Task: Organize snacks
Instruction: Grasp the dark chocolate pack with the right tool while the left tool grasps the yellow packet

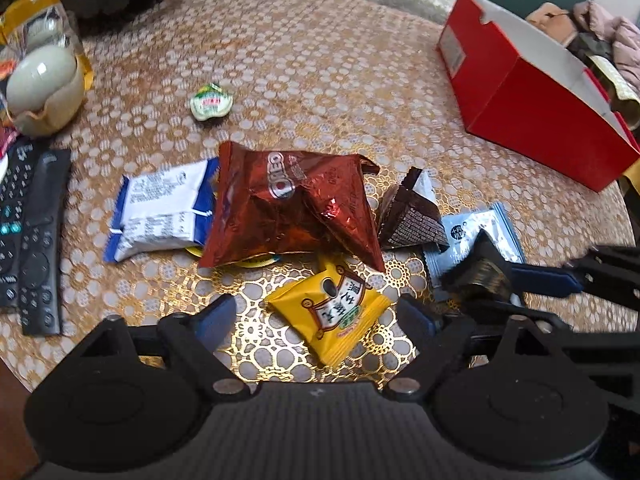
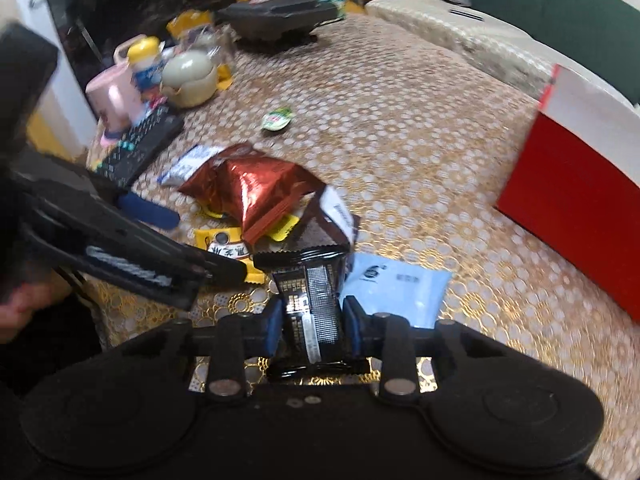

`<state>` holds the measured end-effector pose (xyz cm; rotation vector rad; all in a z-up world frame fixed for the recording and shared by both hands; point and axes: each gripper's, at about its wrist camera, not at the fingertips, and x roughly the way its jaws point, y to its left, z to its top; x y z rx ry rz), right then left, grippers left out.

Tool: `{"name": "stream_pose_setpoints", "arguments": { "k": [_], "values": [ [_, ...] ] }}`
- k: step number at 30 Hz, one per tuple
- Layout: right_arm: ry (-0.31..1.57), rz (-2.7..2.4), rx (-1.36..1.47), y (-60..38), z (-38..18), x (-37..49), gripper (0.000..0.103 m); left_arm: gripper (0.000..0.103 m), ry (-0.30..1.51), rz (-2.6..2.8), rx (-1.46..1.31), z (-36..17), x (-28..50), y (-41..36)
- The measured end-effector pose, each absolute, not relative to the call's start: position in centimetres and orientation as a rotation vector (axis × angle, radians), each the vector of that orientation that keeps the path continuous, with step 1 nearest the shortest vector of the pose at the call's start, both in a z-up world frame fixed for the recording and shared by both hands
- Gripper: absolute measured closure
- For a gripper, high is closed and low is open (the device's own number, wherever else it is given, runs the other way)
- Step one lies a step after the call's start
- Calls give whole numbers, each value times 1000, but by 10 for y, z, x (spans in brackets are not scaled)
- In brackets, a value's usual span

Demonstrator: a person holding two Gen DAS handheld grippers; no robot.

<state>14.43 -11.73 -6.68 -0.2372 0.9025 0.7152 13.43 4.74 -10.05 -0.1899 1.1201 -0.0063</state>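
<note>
Snacks lay heaped mid-counter (image 1: 320, 60), on the gold lace cloth.

Right gripper (image 2: 312, 322): jaws closed tight on a black packet (image 2: 312, 304), pads pressing its two sides. Packet upright between them, top seal fanned above the pads. Whether its bottom edge still touched the cloth, could not tell.

Left gripper (image 1: 316, 312): jaws wide, holding nothing, poised low over a yellow packet (image 1: 332, 312) that lay flat between the fingers. No pad touching it.

Outward from the grippers: pale blue sachet (image 2: 396, 292) just beside the black packet, partly under it. Brown pyramid pack (image 1: 412, 216) next. Red Oreo bag (image 1: 292, 208) crumpled at the middle of the heap, overlapping a blue-white pack (image 1: 160, 212). Small green-lidded cup (image 1: 210, 102) apart, farther out. Red box (image 1: 532, 100), open, at the far right edge — likely the destination. Remotes (image 1: 32, 240) and a teapot (image 1: 44, 88) at the left edge.

Risks, as judged:
- Black packet slick and soft; a squeeze on its sides may let it slip or twist out during the carry.
- Blue sachet could drag along if it caught on the lifted packet.
- Grippers close together; the left closing on yellow while the right moved off could bump fingers.
- Box sat at the counter edge; a hard drop might nudge it.
</note>
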Motion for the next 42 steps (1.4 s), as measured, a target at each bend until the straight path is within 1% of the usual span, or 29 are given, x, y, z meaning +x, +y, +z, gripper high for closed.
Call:
{"name": "stream_pose_setpoints", "arguments": {
  "k": [3, 6, 9, 14, 22, 33, 42],
  "values": [
    [897, 696, -199, -127, -65, 143, 72, 25, 1131, 18, -214, -104, 141, 44],
    [900, 681, -174, -135, -65, 144, 72, 27, 1130, 44, -224, -105, 146, 40],
    [899, 670, -162, -139, -65, 143, 72, 39, 1129, 79, -202, -103, 149, 34],
    [893, 660, -142, -145, -65, 141, 72, 43, 1125, 83, -170, -102, 147, 28],
    [883, 626, -121, -153, -60, 134, 72, 57, 1120, 47, -162, -96, 138, 26],
    [849, 578, -98, -168, -44, 114, 72, 59, 1093, 12, -151, -81, 114, 19],
    [783, 524, -62, -190, -20, 102, 72, 59, 1004, -43, -108, -43, 100, -1]
  ]
}}
